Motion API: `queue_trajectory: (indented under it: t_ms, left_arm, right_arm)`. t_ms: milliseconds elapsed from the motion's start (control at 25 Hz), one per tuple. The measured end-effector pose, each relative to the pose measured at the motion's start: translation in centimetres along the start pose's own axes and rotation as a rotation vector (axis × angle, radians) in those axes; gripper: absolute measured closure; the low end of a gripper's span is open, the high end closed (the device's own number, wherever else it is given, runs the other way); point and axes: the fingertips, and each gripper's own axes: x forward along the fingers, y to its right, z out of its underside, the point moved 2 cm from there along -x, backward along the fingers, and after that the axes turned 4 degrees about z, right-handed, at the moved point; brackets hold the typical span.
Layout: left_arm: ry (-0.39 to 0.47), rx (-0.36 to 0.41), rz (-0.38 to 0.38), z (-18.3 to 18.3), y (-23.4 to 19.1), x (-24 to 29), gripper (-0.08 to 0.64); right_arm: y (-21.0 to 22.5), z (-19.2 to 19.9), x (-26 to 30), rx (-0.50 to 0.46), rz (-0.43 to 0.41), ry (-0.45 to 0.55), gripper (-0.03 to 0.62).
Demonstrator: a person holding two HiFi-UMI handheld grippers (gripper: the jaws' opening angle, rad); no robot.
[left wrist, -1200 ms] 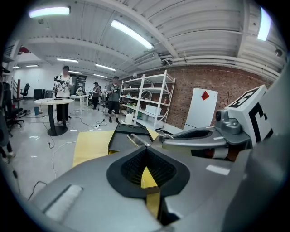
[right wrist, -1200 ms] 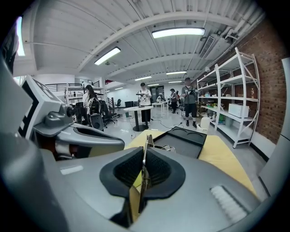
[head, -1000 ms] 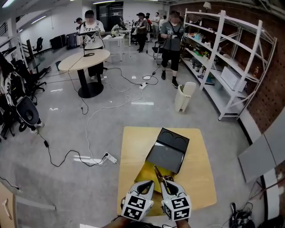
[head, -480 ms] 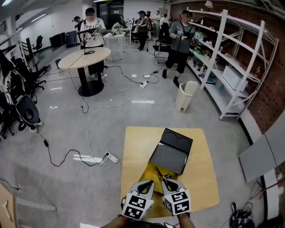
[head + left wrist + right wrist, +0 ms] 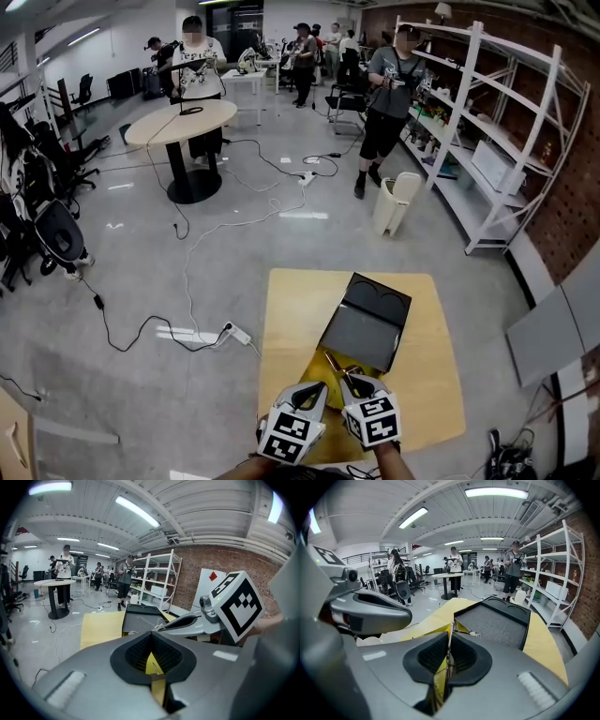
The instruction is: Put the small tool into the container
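On the yellow table (image 5: 427,375) lies an open black case (image 5: 361,328) with a grey lined inside (image 5: 497,625), and yellow sheet material (image 5: 314,367) spreads under its near end. My right gripper (image 5: 349,380) is shut on the small tool (image 5: 450,629), a thin metal piece that points forward toward the case (image 5: 140,618). The tool's tip (image 5: 331,359) hangs just short of the case's near edge. My left gripper (image 5: 312,386) sits close beside the right one, its jaws closed with a yellow edge (image 5: 152,664) between the pads.
The table stands on a grey floor crossed by cables and a power strip (image 5: 234,334). A white bin (image 5: 394,202) and white shelving (image 5: 497,141) stand at the right. A round table (image 5: 183,122) and several people are farther back.
Both grippers hold as before, with the tool still in the right one. The view has shifted a little, and a person by the shelves has walked to the right.
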Motion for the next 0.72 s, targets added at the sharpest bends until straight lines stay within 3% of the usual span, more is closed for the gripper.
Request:
queue_trajectory:
  t_ms: [720]
  left_arm:
    - [-0.013,0.008,-0.003,0.7,-0.5,0.0,0.551]
  right_arm:
    - [-0.5,3.9,3.1,0.012,0.002,-0.088,0.565]
